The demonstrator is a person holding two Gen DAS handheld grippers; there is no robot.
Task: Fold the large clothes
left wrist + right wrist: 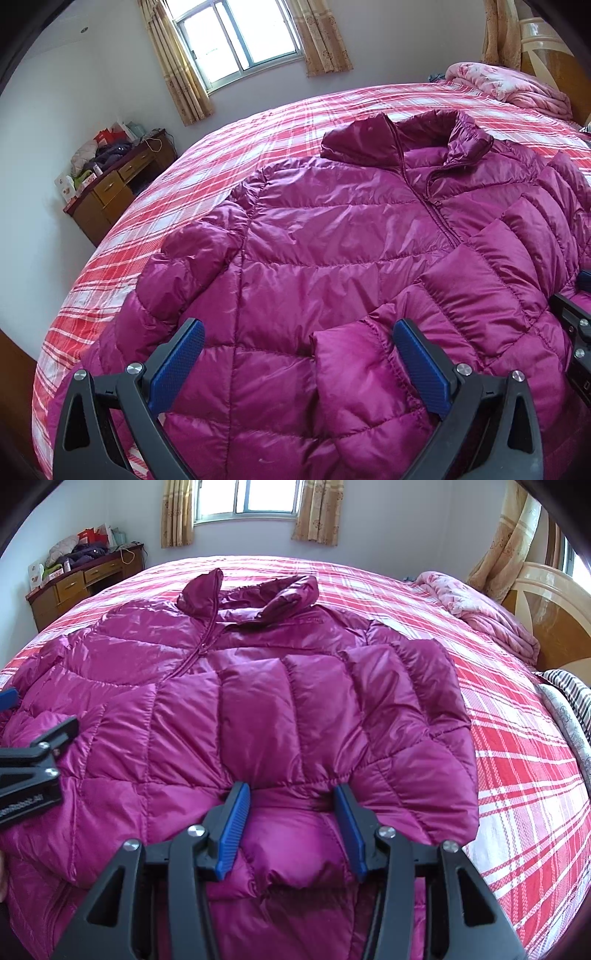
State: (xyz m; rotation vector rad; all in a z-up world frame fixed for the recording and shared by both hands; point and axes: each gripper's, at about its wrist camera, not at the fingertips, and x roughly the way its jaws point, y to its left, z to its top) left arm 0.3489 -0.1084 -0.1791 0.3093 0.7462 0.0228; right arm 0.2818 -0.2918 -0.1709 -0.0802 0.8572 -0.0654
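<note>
- A puffed fold of the jacket (288, 709) is pinched by the half-open right gripper (291, 830); slippery fabric could be lost.
- Nothing is held by the wide-open left gripper (299, 354).
- The folded sleeve (388, 686), spread on the bed (517, 757), could spring back.

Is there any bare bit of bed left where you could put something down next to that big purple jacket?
Yes. Bare plaid bedspread lies between the purple jacket and the bed edge toward the wooden desk. Another strip runs between the jacket and the striped cloth. It is crowded by the headboard, where a pink quilt is piled.
</note>
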